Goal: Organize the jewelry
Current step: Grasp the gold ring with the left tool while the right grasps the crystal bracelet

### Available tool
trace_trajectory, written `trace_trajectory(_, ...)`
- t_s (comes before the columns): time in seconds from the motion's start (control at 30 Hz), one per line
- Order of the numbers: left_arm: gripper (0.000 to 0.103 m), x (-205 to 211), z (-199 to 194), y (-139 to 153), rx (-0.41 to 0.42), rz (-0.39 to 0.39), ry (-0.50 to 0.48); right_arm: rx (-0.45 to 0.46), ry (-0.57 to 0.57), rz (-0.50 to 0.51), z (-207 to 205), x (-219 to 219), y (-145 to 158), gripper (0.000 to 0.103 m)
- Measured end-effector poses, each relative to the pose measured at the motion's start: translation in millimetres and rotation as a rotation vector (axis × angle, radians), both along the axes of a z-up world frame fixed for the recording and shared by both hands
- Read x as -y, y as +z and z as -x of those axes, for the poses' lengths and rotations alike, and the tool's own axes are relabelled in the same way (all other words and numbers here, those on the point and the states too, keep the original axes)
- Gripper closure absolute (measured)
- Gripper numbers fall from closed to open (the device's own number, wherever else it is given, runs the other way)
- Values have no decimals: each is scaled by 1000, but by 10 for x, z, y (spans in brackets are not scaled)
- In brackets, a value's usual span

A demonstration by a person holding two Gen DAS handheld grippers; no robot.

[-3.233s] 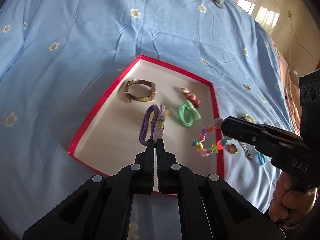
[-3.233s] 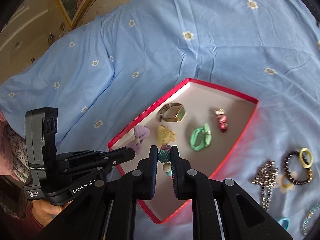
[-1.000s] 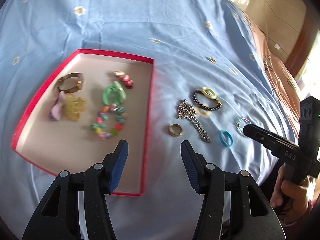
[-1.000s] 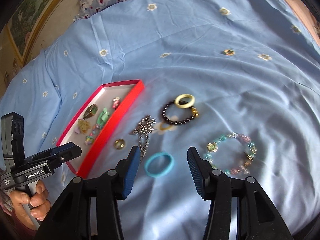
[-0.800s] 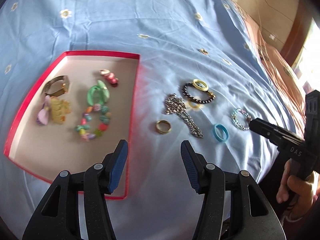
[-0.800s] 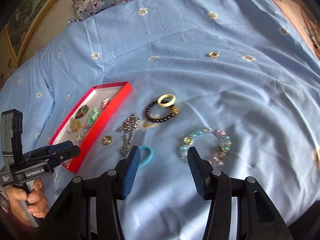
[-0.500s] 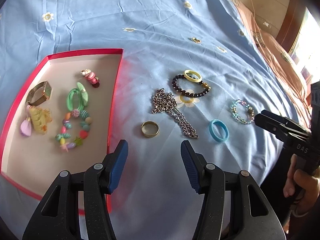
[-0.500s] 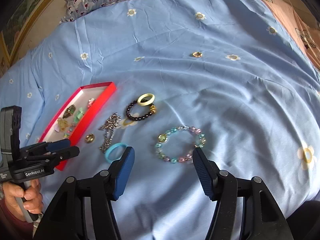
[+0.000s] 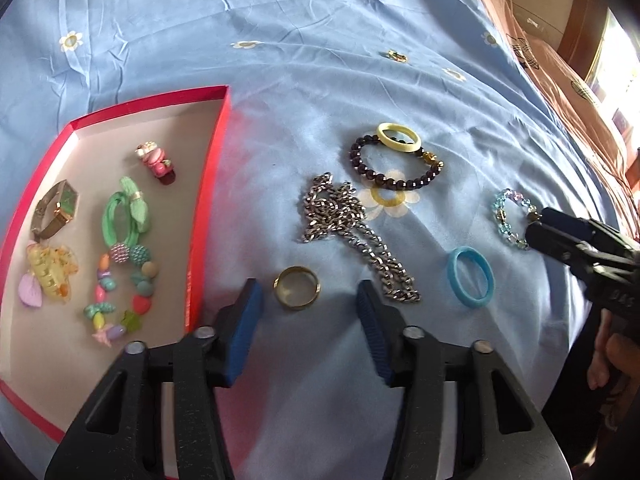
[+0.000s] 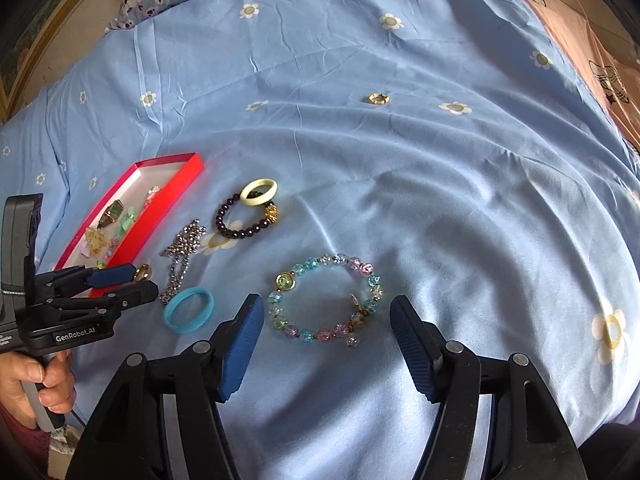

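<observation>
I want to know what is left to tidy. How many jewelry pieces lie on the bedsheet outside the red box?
7: gold ring, silver chain, blue band, dark bead bracelet, cream ring on it, pastel bead bracelet, and a small gold piece farther off.

The bed sheet (image 9: 304, 20) is soft blue cloth, matt and creased, printed with daisies. The red box (image 9: 218, 128) looks like glossy card outside with a dull paper-like floor. The chain (image 9: 352, 232) and the gold ring (image 9: 296, 288) are polished metal — both glint. The blue band (image 9: 470, 276) seems smooth, matt rubber or plastic. The pastel bead bracelet (image 10: 326, 298) looks glassy and translucent. Each claw is matt black plastic with ribbed blue pads (image 10: 242, 346).
</observation>
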State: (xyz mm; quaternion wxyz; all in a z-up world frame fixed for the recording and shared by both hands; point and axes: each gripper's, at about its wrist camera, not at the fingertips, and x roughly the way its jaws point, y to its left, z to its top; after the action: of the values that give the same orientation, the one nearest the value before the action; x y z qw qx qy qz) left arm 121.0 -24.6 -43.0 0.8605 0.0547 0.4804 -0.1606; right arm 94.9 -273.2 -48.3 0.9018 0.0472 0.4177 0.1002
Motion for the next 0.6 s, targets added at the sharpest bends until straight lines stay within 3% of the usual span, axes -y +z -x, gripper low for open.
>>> trace_trajectory(0.07, 79, 15, -10, 1, 3, 5, -6, -12, 10, 24, -39, -24, -57, 37)
trace_trajectory(0.13, 82, 28, -15, 3, 7, 5, -12, -3, 19, 63, -54, -71, -104, 42)
trace_trajectory(0.23, 82, 35, -6, 12, 15, 4, -13, 14, 7, 99, -54, -77, -115, 66)
trace_trajectory(0.3, 82, 14, 6, 25, 11, 19, -8, 9, 0, 84, -59, -35, -106, 89)
trace_trajectory(0.4, 82, -17, 52, 66, 11, 41, -2, 4, -4, 39, -39, 27, -87, 94)
trace_trajectory(0.6, 82, -99, 182, 224, 36, 85, 6, 16, 33, -32, 53, -14, 23, 95)
